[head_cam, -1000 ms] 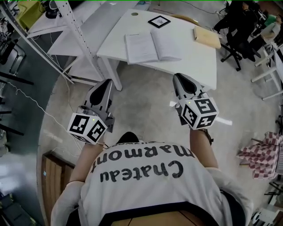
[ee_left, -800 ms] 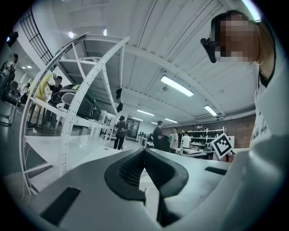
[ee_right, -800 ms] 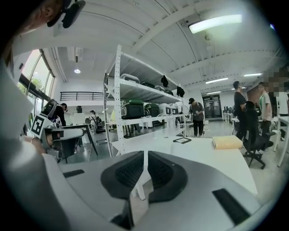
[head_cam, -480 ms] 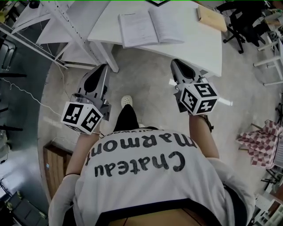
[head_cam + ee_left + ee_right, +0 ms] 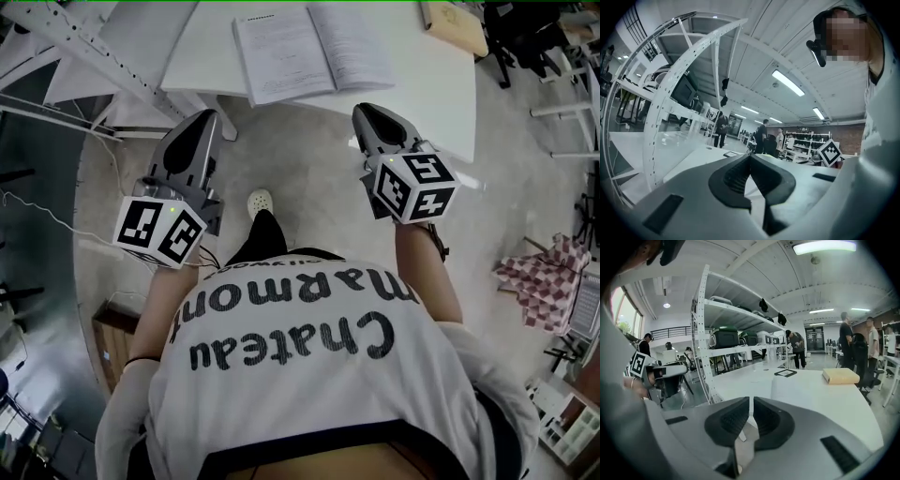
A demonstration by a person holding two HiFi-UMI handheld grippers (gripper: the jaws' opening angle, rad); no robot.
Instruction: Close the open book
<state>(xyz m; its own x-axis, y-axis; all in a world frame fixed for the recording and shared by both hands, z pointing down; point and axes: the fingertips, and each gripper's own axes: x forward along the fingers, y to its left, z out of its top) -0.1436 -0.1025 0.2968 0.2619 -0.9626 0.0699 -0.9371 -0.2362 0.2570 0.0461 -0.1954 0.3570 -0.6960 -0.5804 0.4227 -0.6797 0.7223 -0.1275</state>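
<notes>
surface: white table (image 5: 433,86) | near edge: open book (image 5: 309,47) | farther back: tan closed book (image 5: 457,26), black-framed square (image 5: 786,372)

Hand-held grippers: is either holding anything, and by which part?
Nothing held. The left hand-held gripper and right hand-held gripper are shut and empty; the open book lies untouched on the table.

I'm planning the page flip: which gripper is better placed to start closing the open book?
Right, probably. The right gripper is at the table edge just below the open book, which lies ahead in its own view. The left gripper is out by the table's corner. Both are shut, empty.
</notes>
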